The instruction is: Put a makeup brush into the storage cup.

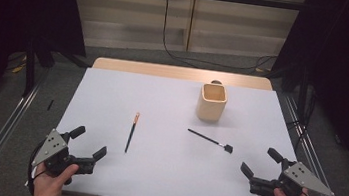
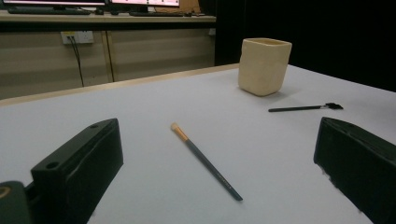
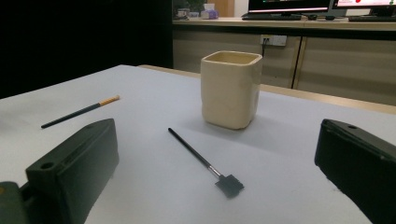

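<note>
- As a person's two hands rest at the near edge of the white desk [image 1: 113,90], the left gripper [image 1: 87,145] sits at the near left corner with its jaws released and spread wide, grasping nothing.
- The right gripper [image 1: 261,162] sits at the near right corner, its jaws likewise released and wide apart, with nothing between them.
- A makeup brush with an orange-tan tip [image 1: 131,132] lies flat on the desk left of centre, just beyond the left gripper, its tip pointing to the far side; in the left gripper view the same brush [image 2: 205,161] lies between the two black jaws, well clear of both.
- A thin black brush with a small flat square head [image 1: 210,140] lies flat right of centre, its head toward the near right and its handle angled to the far left; in the right gripper view it [image 3: 205,163] lies between that gripper's jaws, untouched.
- A cream square-sided cup [image 1: 211,101] stands upright on the far right part of the desk, beyond the black brush and apart from it, its mouth open.
- A black cable [image 1: 168,47] runs down the wall and across the floor past the desk's far edge.
</note>
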A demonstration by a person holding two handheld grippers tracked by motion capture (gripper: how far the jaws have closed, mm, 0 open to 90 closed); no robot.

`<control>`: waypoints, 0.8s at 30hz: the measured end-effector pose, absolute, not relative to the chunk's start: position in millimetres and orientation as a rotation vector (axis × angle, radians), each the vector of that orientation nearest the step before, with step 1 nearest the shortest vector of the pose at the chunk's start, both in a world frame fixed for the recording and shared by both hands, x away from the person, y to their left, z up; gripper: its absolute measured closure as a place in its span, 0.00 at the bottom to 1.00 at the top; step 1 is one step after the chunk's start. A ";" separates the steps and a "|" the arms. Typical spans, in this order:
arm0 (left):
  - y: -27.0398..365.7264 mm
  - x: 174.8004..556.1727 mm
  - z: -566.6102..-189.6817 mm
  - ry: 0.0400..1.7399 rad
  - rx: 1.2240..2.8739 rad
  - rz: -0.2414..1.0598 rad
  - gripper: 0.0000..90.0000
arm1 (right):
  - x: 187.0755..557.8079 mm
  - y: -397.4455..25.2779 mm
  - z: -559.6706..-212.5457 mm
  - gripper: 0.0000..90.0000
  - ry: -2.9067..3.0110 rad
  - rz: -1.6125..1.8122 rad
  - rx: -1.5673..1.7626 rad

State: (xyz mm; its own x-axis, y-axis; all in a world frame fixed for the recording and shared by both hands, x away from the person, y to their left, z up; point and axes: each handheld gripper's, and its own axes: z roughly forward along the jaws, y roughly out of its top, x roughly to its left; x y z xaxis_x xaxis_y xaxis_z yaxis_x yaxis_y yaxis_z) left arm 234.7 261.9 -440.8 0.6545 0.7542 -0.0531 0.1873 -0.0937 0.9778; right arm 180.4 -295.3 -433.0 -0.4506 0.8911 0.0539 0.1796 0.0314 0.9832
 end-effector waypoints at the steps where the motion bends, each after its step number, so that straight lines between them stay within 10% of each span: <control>1: 262.0 234.9 -440.8 0.786 1.635 0.568 0.01 | 180.5 -295.1 -433.0 0.00 1.687 1.474 1.096; 24: 260.8 231.9 -437.7 0.769 1.622 0.535 0.03 | 182.3 -293.7 -434.2 0.00 1.695 1.485 1.089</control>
State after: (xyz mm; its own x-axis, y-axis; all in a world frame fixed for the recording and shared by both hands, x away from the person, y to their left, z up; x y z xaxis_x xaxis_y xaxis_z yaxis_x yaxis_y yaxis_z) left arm 231.9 260.8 -437.7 0.6756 0.7338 -0.0709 0.1883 -0.0788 0.9789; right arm 182.3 -293.7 -434.2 -0.4616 0.8849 0.0620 0.1776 0.0238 0.9838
